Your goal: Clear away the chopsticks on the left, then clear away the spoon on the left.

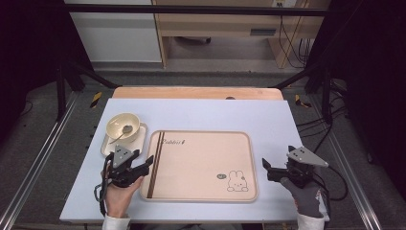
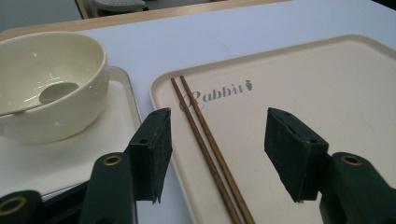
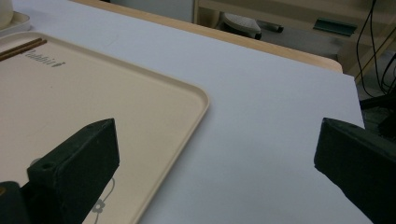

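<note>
Item one: the bench (image 1: 201, 111), a pale lavender-white sheet over a wooden top whose far edge shows as a tan strip.

Item two: a large beige tray (image 1: 201, 165) at the middle of the bench, marked with the word "Rabbit" near its far left corner and a small rabbit drawing near its near right corner. We record a pair of dark brown chopsticks (image 1: 155, 163) lying side by side along the tray's left edge, running near to far, inside the rim.

Item three: a smaller cream tray (image 1: 109, 146) just left of the large one, toward the far left. On it stands a cream bowl (image 1: 123, 125) with a spoon (image 1: 125, 129) resting inside, its handle leaning over the near left rim.

Item four: the left tongs (image 1: 143, 160), held in a bare hand (image 1: 117, 194) at the near left, beside the large tray's left edge. In the left gripper view we see the jaws standing apart and gripping nothing, with the chopsticks passing on the tray between them.

Item five: the right tongs (image 1: 266, 167), held in a grey-gloved hand (image 1: 306, 194) at the near right, off the tray's right edge. In the right gripper view we find the jaws spread wide and empty, over the tray's right rim and bare bench.
</note>
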A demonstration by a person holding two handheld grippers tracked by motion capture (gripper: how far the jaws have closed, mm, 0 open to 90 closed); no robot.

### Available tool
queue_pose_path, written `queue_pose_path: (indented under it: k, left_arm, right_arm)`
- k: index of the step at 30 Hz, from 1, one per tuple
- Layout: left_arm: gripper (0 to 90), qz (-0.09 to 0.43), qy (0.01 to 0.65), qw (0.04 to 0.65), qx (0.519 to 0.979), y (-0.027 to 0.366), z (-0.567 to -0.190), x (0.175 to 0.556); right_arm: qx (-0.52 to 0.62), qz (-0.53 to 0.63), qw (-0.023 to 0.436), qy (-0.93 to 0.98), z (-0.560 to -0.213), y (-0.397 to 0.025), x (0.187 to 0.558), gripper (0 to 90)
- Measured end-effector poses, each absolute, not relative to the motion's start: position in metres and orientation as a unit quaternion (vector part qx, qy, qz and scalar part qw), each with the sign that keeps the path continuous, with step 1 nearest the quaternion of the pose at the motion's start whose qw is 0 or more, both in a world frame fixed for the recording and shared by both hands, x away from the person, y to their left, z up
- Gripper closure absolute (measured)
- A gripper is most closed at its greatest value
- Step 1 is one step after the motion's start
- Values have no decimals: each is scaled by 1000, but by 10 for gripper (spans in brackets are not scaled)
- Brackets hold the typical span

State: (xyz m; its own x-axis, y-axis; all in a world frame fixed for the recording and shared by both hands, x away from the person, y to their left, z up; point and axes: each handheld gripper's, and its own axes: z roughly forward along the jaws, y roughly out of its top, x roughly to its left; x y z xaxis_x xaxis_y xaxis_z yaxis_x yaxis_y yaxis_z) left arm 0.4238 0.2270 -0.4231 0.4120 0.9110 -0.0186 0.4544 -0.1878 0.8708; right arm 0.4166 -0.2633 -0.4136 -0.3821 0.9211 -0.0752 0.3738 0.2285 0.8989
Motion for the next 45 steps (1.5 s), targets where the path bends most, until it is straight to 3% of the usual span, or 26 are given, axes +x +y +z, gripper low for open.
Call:
queue_pose_path:
  k: [18,45]
  left_arm:
    - [277,283,455,422,731,273,-429,423]
    - [231,303,465,418,719,307,-426,439]
  right_arm:
    - [459,420,321,714,-417,-264,418,4]
    - [461,421,318,713,-418,-264,419,4]
